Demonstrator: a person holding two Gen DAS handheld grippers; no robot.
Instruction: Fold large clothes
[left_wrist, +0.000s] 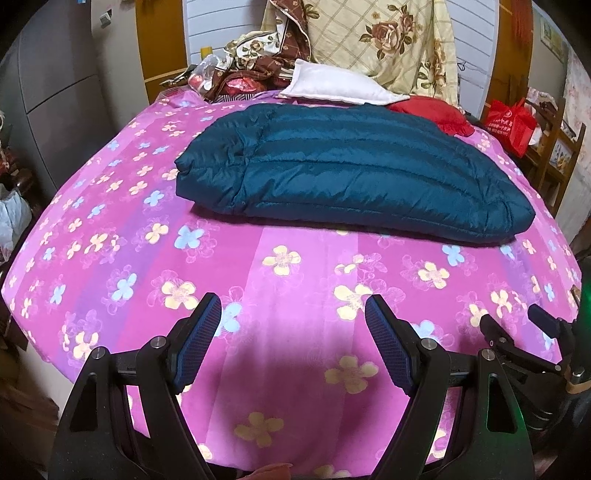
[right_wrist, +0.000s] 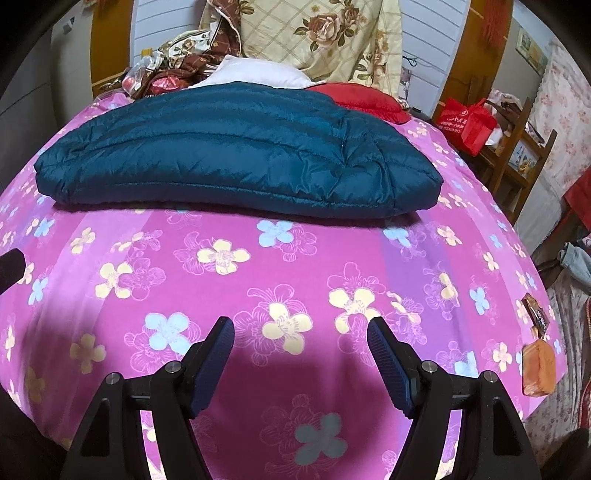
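Lying crosswise ahead on the bed (left_wrist: 110, 258), a folded teal jacket (left_wrist: 351, 173); left gripper (left_wrist: 293, 306) and right gripper (right_wrist: 301, 328) wide, empty, equally distant.

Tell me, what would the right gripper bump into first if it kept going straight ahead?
Probably the teal puffer jacket. The right gripper, jaws open and empty, points across the flowered pink bedsheet at the jacket's near edge. If it is angled downward, it could touch the sheet first; depth is unclear.
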